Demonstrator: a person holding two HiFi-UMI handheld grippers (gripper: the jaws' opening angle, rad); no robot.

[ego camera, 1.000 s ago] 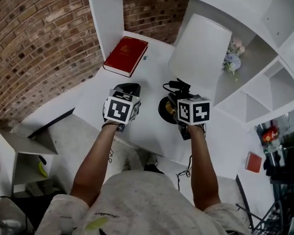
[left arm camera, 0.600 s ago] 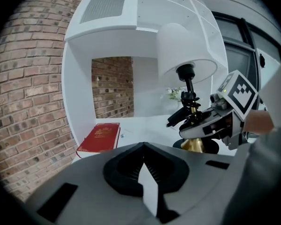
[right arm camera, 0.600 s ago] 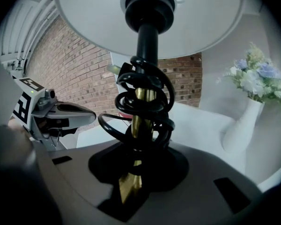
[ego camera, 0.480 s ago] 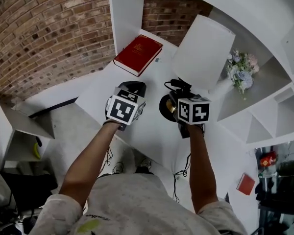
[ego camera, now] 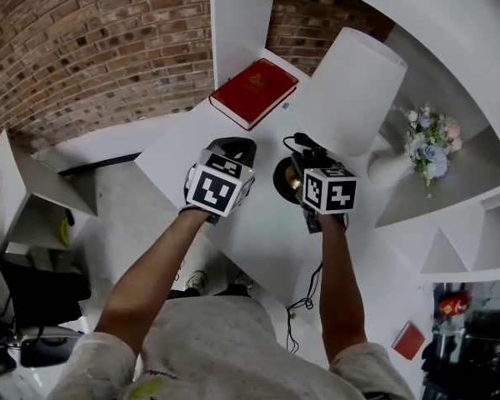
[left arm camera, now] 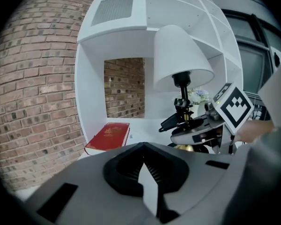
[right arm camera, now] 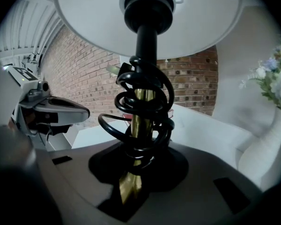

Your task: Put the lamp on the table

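Right gripper (ego camera: 304,172) is clamped on the lamp (ego camera: 350,86). Its jaws stand wide around the brass stem (right arm camera: 140,97), low down, just under a coil of black cord (right arm camera: 131,86) wound round the stem. The white shade (right arm camera: 84,13) is directly above in the right gripper view. The lamp is upright, with its black round base (ego camera: 282,177) over the white table (ego camera: 250,232); can't tell if the base touches. Left gripper (ego camera: 230,148) is just beside the base on its left. Its jaws are drawn together at the tips with nothing between them, and it hovers over the tabletop. Each gripper has a cube with black-and-white square markers (ego camera: 215,188), a pattern only, no text. A red hardcover book (ego camera: 254,92) lies flat at the table's back, near the white shelf upright (ego camera: 242,15), with a gold emblem and lettering on the cover too small to read. A white vase (ego camera: 392,169) of pale flowers (ego camera: 429,140) sits to the right of the lamp, apart from the shade. Brick wall (ego camera: 92,48) behind. No brand or label can be read anywhere.
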